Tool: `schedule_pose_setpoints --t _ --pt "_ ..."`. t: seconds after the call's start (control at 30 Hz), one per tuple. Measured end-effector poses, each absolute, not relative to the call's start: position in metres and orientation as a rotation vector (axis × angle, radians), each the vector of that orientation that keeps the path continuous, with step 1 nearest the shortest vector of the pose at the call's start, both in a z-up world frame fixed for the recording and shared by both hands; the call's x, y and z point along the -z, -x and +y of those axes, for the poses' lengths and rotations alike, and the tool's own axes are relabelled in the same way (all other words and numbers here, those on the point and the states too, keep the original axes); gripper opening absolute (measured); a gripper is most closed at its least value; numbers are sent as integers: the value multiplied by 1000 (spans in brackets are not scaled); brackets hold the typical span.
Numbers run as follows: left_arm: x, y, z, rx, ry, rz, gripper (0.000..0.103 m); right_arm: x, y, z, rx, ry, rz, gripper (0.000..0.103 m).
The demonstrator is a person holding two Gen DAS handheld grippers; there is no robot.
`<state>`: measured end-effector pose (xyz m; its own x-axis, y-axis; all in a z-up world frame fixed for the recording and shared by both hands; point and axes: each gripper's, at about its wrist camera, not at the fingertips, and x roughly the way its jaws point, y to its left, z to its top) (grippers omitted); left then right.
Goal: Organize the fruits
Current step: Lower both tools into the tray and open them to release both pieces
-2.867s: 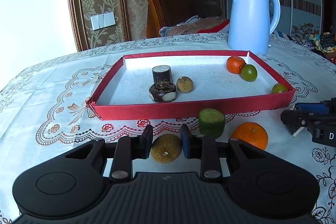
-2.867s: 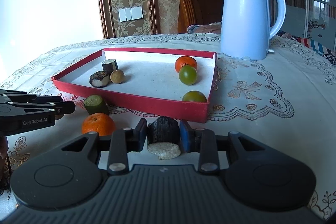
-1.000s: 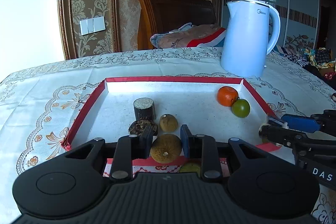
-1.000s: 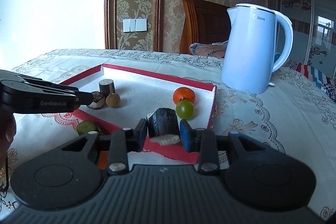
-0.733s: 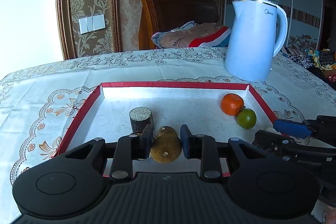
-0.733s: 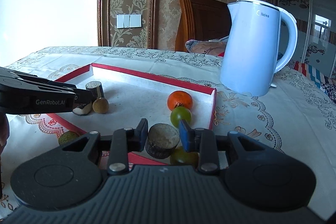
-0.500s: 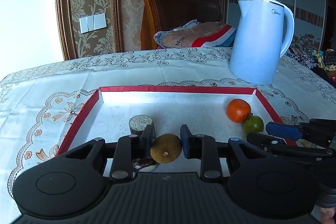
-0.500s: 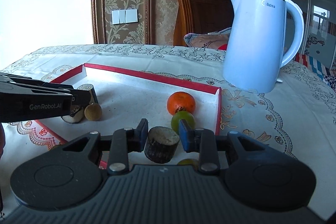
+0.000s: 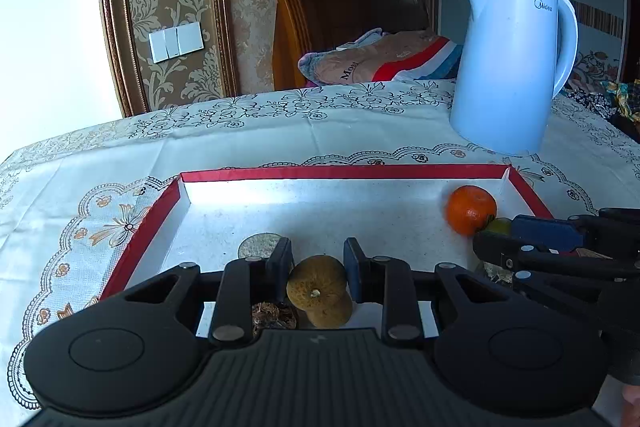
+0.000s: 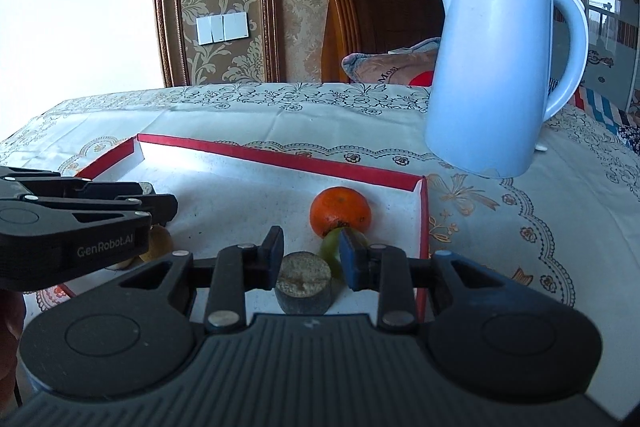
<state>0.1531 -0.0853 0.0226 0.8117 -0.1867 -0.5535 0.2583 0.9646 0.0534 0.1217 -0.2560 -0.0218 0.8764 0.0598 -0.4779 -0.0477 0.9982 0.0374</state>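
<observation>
hovering over the red tray point(image 9: 152, 211), the left tool point(image 9: 318, 263) stands released around a brown fruit point(image 9: 316, 283); the right tool point(image 10: 310, 253), also released, straddles a dark cylinder piece point(image 10: 304, 283) beside the orange point(image 10: 340, 211).

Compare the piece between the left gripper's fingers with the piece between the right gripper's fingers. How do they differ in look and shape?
The tan fruit at the left gripper is round and yellow-brown with a small stem dot; the dark chunk at the right gripper is a short cylinder, dark-skinned, with a pale flat cut top. The fruit looks whole; the chunk is cut. Both sit over the red tray, with gaps to the fingers.
</observation>
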Motion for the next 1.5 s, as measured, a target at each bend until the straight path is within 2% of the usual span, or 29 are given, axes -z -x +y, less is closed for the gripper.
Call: schedule_pose_setpoints --t 0.6,0.8,0.87,0.93,1.0,1.1,1.2,1.27,1.3,1.5 --pt "-22 -157 -77 217 -90 573 28 21 -132 -273 -35 -112 498 32" --pt "-22 -158 -76 222 -90 572 28 20 -130 -273 -31 -114 486 53" --pt "-22 -159 -75 225 -83 574 28 19 -128 -273 -21 -116 472 67" --pt "-22 -158 -74 229 -79 574 28 18 -126 -274 -13 -115 456 74" --pt "-22 -158 -74 227 -79 572 28 17 -124 -274 -15 -118 448 75" --pt "-22 -155 -72 227 -74 568 28 17 -122 -274 -12 -125 439 83" --pt "-23 -153 -67 237 -51 568 36 17 -119 -276 -9 -135 425 90" --pt "-25 -150 -65 231 -37 549 70 17 -117 -278 -9 -140 420 91" --pt "-26 -148 -63 224 -31 527 73 17 -117 -278 -6 -140 420 91" --pt "-33 -129 -57 204 -48 451 73 20 -110 -279 -2 -130 407 93"
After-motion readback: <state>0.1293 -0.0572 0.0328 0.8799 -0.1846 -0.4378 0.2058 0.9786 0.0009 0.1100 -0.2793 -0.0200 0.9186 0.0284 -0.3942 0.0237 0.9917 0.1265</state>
